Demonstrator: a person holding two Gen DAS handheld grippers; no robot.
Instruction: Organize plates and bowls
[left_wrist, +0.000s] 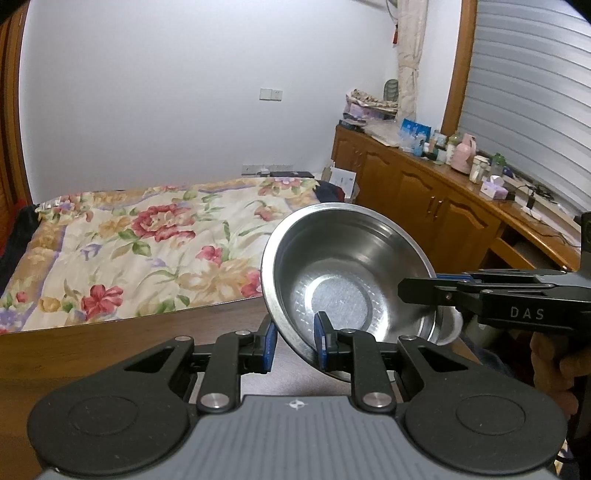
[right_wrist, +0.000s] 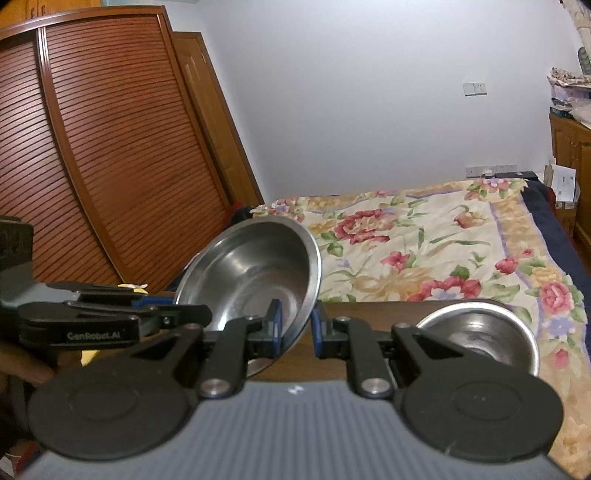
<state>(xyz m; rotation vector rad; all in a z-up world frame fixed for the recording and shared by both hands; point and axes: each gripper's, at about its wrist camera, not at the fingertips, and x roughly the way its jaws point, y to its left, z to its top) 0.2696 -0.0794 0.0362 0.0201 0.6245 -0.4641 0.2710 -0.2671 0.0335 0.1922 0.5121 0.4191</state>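
A steel bowl (left_wrist: 343, 258) hangs tilted above the wooden table (left_wrist: 110, 350), its opening turned toward both cameras. My left gripper (left_wrist: 295, 341) is shut on its near rim, one blue pad inside the bowl and one outside. In from the right comes my right gripper (left_wrist: 404, 291), clamped on the opposite rim. The right wrist view shows the same bowl (right_wrist: 255, 266) with my right gripper (right_wrist: 296, 323) shut on its rim and the left gripper (right_wrist: 207, 314) gripping the far side. A second steel bowl (right_wrist: 480, 328) sits upright on the table (right_wrist: 369, 314) to the right.
A bed with a floral quilt (left_wrist: 129, 251) lies just beyond the table's far edge. A wooden sideboard (left_wrist: 424, 192) crowded with bottles and boxes runs along the right wall. Louvred wardrobe doors (right_wrist: 92, 147) stand at the left. A hand (left_wrist: 554, 369) holds the right gripper.
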